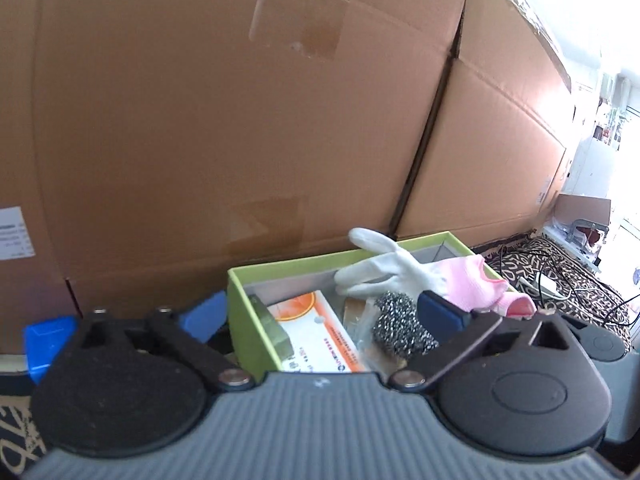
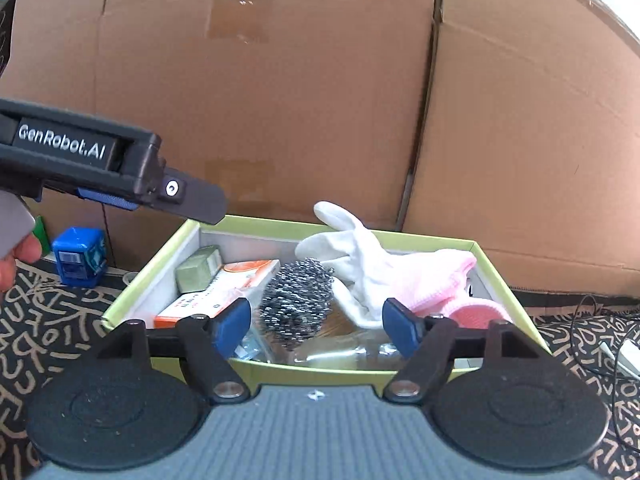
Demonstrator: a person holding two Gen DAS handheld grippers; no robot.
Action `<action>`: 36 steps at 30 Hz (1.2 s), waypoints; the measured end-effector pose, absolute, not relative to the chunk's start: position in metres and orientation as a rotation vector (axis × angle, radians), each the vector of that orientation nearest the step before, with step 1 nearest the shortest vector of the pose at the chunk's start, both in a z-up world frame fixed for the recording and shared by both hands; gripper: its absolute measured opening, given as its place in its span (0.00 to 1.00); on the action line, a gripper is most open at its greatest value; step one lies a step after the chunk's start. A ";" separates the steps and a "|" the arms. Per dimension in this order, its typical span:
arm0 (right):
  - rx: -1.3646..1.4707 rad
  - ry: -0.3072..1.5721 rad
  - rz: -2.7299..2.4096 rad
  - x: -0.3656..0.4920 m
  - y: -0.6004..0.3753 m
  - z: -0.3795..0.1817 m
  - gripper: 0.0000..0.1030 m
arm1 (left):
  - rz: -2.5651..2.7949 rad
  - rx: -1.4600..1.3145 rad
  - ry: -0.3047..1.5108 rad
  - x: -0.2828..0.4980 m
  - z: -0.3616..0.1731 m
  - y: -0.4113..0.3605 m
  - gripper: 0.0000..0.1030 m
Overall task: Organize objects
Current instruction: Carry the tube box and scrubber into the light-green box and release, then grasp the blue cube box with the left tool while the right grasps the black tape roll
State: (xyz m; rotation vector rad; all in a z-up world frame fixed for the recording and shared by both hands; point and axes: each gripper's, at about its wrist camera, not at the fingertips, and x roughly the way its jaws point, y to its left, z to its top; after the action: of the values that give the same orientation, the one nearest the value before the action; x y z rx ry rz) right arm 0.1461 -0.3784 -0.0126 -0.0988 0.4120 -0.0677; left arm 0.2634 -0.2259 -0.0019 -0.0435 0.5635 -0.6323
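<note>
Inside one green box (image 2: 132, 286): one glove (image 2: 368, 264), one scourer (image 2: 296, 300).

Lime-green box (image 2: 168, 252) (white-and-pink glove (image 2: 384, 268) inside)

Large brown cardboard cartons (image 2: 280, 92) forming the rear wall, clear tape patches on their faces, black cloth with beige squiggle pattern (image 2: 48, 328) covering the surface, white cables (image 1: 560, 284) at right, strong daylight from far-right window area (image 1: 624, 128)

Shiny wire scourer (image 2: 296, 300), knitted cloth glove (image 2: 360, 264), matt cardboard tray (image 2: 136, 280).
</note>
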 end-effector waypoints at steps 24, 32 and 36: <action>-0.081 0.281 0.092 0.088 -0.271 0.031 0.85 | -0.402 -0.042 0.449 0.172 0.043 -0.087 1.00; -0.072 0.364 0.209 0.093 -0.222 -0.001 0.85 | -0.275 -0.066 0.509 0.157 0.001 -0.004 1.00; -0.085 0.424 0.240 0.112 -0.201 -0.022 0.84 | -0.226 -0.106 0.588 0.164 -0.027 0.030 1.00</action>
State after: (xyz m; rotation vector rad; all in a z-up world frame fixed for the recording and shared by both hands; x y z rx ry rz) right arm 0.1122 -0.2009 -0.0215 -0.0851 0.4245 0.2398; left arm 0.1640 0.0302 -0.0274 -0.1058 0.5877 -0.2256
